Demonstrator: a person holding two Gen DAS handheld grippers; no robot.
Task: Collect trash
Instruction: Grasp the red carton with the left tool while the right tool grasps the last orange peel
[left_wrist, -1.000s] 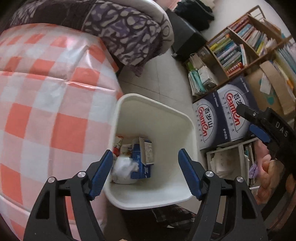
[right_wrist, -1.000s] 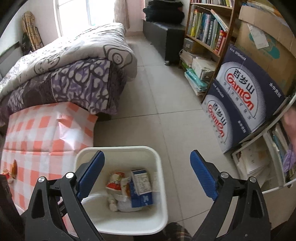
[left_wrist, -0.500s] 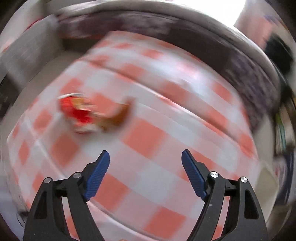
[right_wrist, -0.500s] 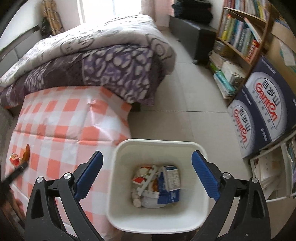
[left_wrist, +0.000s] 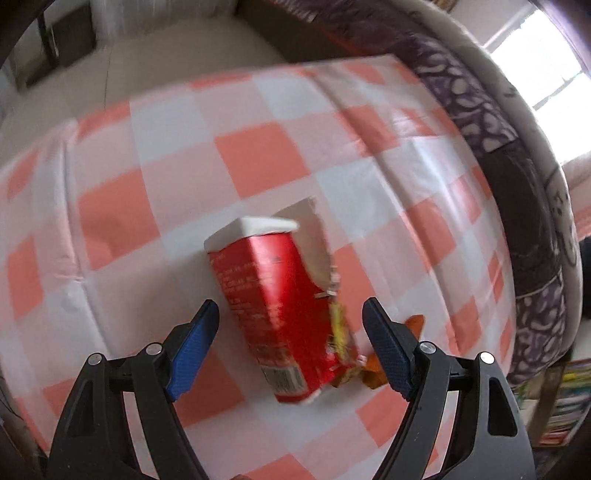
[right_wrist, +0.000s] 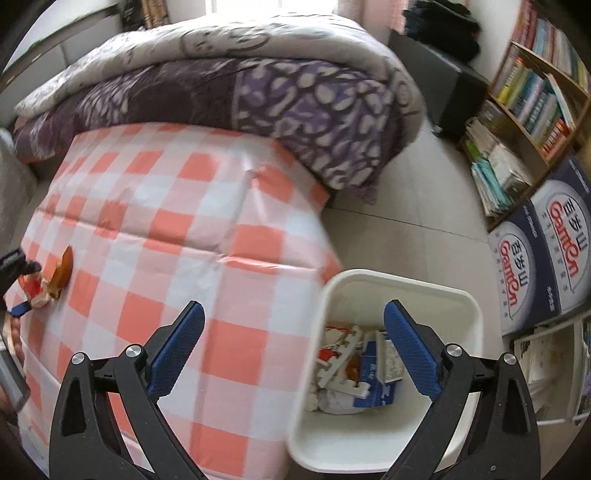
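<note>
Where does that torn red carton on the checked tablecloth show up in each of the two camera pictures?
Left wrist view: the red carton lies at centre, between the open fingers of the left gripper.
Right wrist view: the same carton is small at the far left edge, partly hidden.
Shared landmark: the checked tablecloth.

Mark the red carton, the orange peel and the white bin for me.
red carton (left_wrist: 273, 306), left wrist view, middle of its red side.
orange peel (right_wrist: 65, 266), right wrist view, middle of the peel.
white bin (right_wrist: 400, 285), right wrist view, far rim.
</note>
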